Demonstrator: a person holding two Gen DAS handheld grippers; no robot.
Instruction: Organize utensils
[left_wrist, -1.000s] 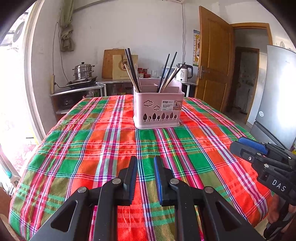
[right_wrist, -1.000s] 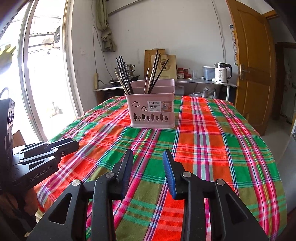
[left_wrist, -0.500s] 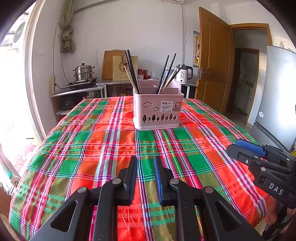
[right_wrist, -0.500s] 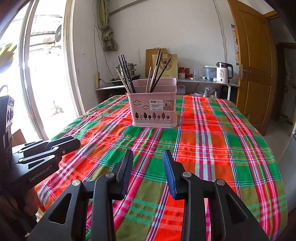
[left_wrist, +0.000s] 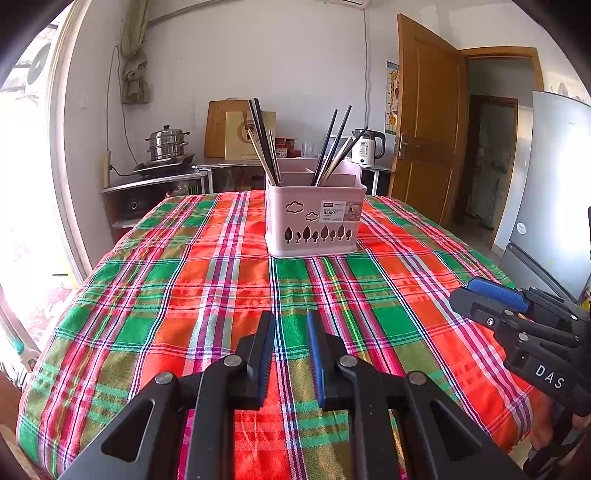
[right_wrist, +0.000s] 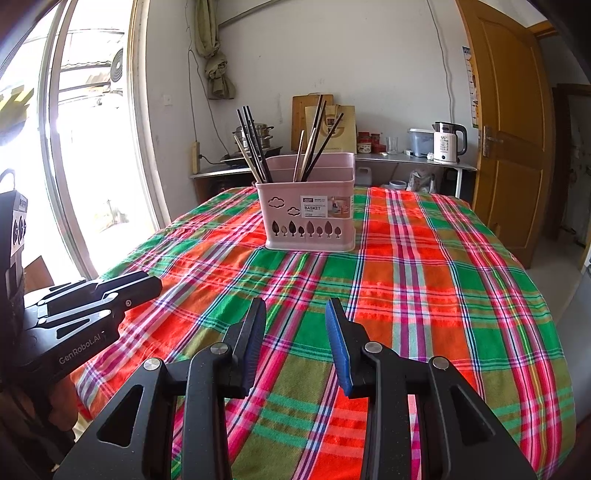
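A pink utensil basket (left_wrist: 314, 221) stands on the plaid tablecloth (left_wrist: 207, 295), and shows in the right wrist view (right_wrist: 308, 221) too. Dark and light chopsticks (left_wrist: 264, 142) lean in its left compartment; more chopsticks (left_wrist: 334, 146) lean in its middle compartment. My left gripper (left_wrist: 290, 325) is open and empty, low over the cloth's near part, well short of the basket. My right gripper (right_wrist: 295, 314) is open and empty, also near the front edge. Each gripper shows in the other's view: the right one (left_wrist: 480, 291), the left one (right_wrist: 147, 286).
Behind the table a counter holds a steel steamer pot (left_wrist: 168, 142), a cutting board (left_wrist: 221, 129) and a white kettle (right_wrist: 448, 142). A wooden door (left_wrist: 428, 122) and a fridge (left_wrist: 554, 192) stand at right. A bright window (right_wrist: 92, 147) is at left.
Both grippers have drifted slightly back and down from the basket. Both stay open and empty. The basket and chopsticks have not moved.
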